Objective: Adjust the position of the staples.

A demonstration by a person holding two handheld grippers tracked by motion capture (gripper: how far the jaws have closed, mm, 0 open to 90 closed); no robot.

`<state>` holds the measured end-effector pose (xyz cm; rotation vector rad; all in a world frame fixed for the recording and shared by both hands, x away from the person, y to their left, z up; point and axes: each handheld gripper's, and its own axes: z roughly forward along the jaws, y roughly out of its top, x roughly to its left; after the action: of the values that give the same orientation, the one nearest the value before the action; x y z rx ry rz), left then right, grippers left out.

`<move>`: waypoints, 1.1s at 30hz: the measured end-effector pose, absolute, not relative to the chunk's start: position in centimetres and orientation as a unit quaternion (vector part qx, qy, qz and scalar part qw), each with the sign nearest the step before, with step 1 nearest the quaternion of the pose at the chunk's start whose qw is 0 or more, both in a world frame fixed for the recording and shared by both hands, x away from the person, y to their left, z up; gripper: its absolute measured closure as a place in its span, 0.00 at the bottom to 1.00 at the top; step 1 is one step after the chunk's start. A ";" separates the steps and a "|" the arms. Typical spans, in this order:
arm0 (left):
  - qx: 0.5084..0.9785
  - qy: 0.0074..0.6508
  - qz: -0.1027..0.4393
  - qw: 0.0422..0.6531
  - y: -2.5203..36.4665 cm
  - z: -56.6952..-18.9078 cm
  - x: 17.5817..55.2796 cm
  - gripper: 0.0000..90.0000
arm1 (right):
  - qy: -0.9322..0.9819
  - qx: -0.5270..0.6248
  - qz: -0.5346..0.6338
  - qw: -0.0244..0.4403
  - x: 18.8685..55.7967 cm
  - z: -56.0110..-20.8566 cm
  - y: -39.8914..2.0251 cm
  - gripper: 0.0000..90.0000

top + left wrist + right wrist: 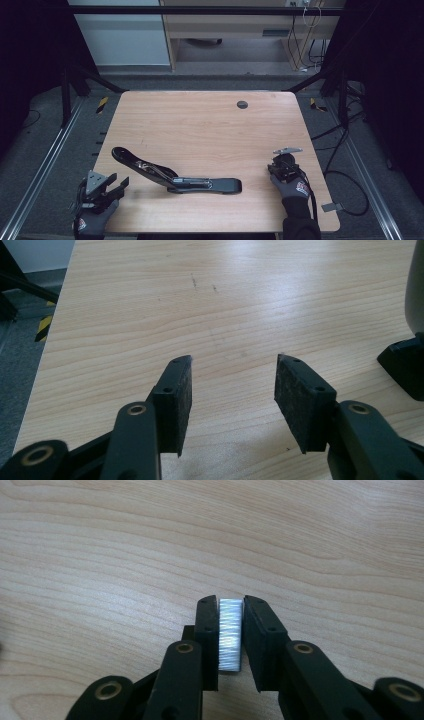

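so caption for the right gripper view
Right tongs shut on a strip of staples above the wooden table.

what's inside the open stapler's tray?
In the high view the stapler lies opened on the table, its metal tray exposed. Whether staples sit inside can't be told. A silvery staple strip sits between the right claw's pads.

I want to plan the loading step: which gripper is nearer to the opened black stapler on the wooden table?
Left. The left gripper sits just beside the raised handle end of the opened black stapler; the right gripper is farther, off its base end.
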<state>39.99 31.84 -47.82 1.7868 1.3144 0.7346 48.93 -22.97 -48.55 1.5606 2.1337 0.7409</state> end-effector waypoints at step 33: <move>0.716 0.515 0.280 0.379 31.4 -48.2 40.1 0.55 | 0.833 0.449 0.283 0.156 45.9 -48.6 -22.7 0.87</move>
<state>40.15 31.39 -48.24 1.8283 1.3162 0.7148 45.88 -22.72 -48.57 1.2848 2.3851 0.8113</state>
